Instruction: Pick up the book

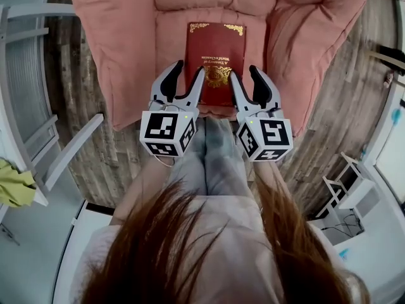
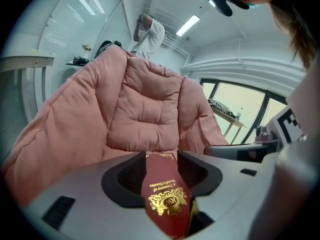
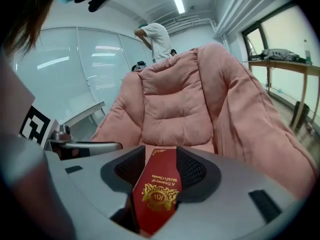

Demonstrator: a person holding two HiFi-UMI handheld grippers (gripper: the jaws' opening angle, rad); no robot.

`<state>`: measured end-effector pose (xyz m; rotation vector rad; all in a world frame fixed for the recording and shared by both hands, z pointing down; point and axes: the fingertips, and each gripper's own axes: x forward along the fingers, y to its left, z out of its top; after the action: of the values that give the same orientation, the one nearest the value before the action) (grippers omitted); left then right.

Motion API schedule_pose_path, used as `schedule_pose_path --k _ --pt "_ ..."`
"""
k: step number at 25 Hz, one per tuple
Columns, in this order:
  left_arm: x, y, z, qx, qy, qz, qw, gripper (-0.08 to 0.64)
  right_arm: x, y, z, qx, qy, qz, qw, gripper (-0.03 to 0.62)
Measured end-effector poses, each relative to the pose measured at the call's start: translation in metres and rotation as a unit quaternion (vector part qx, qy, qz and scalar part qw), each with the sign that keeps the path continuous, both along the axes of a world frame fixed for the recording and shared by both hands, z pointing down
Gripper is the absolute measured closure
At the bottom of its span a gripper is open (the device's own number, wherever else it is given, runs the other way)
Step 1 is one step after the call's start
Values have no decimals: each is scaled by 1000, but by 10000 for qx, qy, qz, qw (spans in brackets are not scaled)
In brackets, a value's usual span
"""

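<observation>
A dark red book with gold print and a gold crest lies flat on the seat of a pink cushioned armchair. My two grippers hover side by side over its near end. The left gripper is over the book's left edge and the right gripper over its right edge. Both stand open, and their pads do not press on the cover. In the left gripper view the book shows through the gap of the left gripper. The right gripper view shows the book the same way between the spread jaws of the right gripper.
The armchair's padded back and side bolsters rise around the seat. My grey-trousered knees are just in front of it on a wooden floor. White frames and a yellow-green cloth lie left, white shelving right. A person in white stands behind.
</observation>
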<state>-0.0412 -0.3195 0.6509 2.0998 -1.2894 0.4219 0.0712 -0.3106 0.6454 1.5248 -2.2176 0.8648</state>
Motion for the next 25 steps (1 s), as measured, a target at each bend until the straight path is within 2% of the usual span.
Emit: schedule_pose_path --k 6,12,16,21,25 --pt "-1 4 26 -134 -102 43 9998 368 -2 6 31 -235 -63 29 9997 393" --pt "-4 3 54 -313 -120 132 9994 364 3 10 66 -528 83 53 9986 385" --pt "-5 9 74 -522 -152 160 9984 359 0 16 92 -777 60 22 9970 364" --pt "-2 14 100 -636 -372 310 9968 348 2 16 113 -977 122 111 9951 337" --pt "-4 20 118 -887 -314 255 9952 342 5 20 129 -1142 164 198 9931 313"
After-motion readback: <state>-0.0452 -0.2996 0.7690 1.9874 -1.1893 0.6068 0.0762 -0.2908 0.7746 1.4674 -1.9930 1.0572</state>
